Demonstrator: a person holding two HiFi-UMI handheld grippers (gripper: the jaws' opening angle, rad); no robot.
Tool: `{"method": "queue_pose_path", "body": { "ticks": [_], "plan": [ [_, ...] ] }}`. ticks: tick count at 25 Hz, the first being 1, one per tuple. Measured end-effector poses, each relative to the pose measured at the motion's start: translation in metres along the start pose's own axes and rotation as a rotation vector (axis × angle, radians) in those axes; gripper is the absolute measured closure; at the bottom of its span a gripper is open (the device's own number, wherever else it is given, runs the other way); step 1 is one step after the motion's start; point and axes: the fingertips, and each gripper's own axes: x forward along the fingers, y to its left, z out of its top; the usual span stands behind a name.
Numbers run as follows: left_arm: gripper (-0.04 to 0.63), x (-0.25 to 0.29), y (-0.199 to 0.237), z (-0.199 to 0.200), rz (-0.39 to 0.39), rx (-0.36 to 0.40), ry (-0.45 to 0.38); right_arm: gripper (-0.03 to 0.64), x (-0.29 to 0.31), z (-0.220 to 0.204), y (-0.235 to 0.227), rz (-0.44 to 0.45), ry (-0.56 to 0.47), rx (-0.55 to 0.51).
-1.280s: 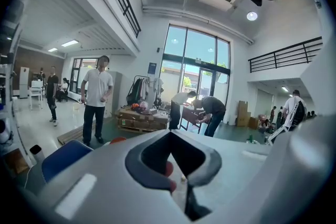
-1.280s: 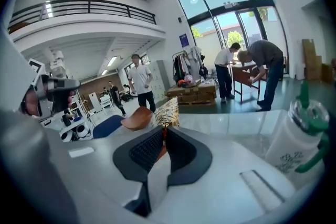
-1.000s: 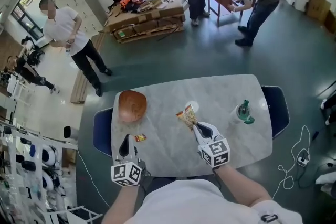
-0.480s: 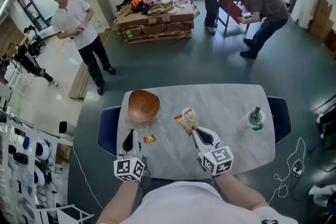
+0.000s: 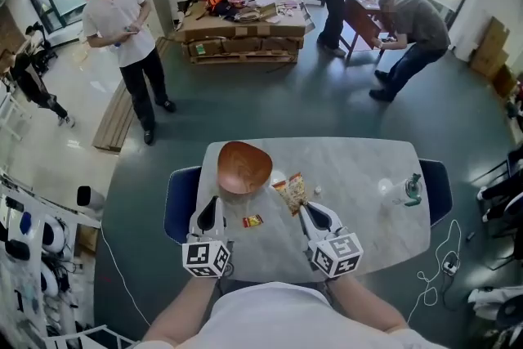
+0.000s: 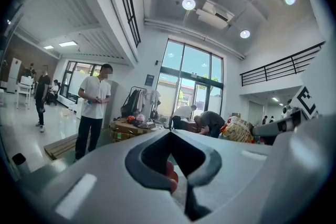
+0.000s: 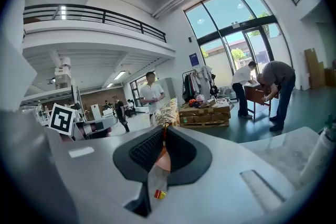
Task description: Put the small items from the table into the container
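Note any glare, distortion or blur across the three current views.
Head view: sharp, wide-angle bend at edges, floor washed bright at left. Left gripper view: heavy fisheye, dark corners, ceiling lights flaring. Right gripper view: same fisheye; snack packet in its jaws looks sharp.

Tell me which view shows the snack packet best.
Head view: the whole snack packet shows, its lower end in the right gripper. Right gripper view sees it end-on between the jaws; left gripper view catches it small, at right.
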Motion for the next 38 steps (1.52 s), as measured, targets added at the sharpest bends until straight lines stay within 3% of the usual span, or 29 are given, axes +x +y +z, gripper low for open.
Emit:
{"method": "queue_pose_path", "body": {
  "ticks": [5,10,19,23,30,38],
  "plan": [
    [0.591,-0.001,0.038,-0.010,-0.026,-0.010,0.034,0.571,0.037,-0.021,0.018,-0.036,0.053,0.014],
    [0.591,-0.011,0.077,-0.021,0.001,-0.030,0.053,0.571,0.080,-0.067,0.016,-0.045,0.190,0.097],
    [0.591,-0.064,0.163,-0.055,0.156,-0.085,0.148,0.571,0.219,-0.172,0.012,-0.019,0.524,0.183],
    [0.591,-0.091,0.189,-0.074,0.235,-0.102,0.190,0.571,0.272,-0.214,-0.017,-0.071,0.666,0.175],
    [0.591,-0.147,0.232,-0.102,0.375,-0.141,0.237,0.563,0.318,-0.238,-0.041,-0.191,0.743,0.185],
    [0.591,-0.164,0.245,-0.108,0.407,-0.152,0.235,0.510,0.333,-0.244,-0.056,-0.277,0.702,0.210]
  ]
}}
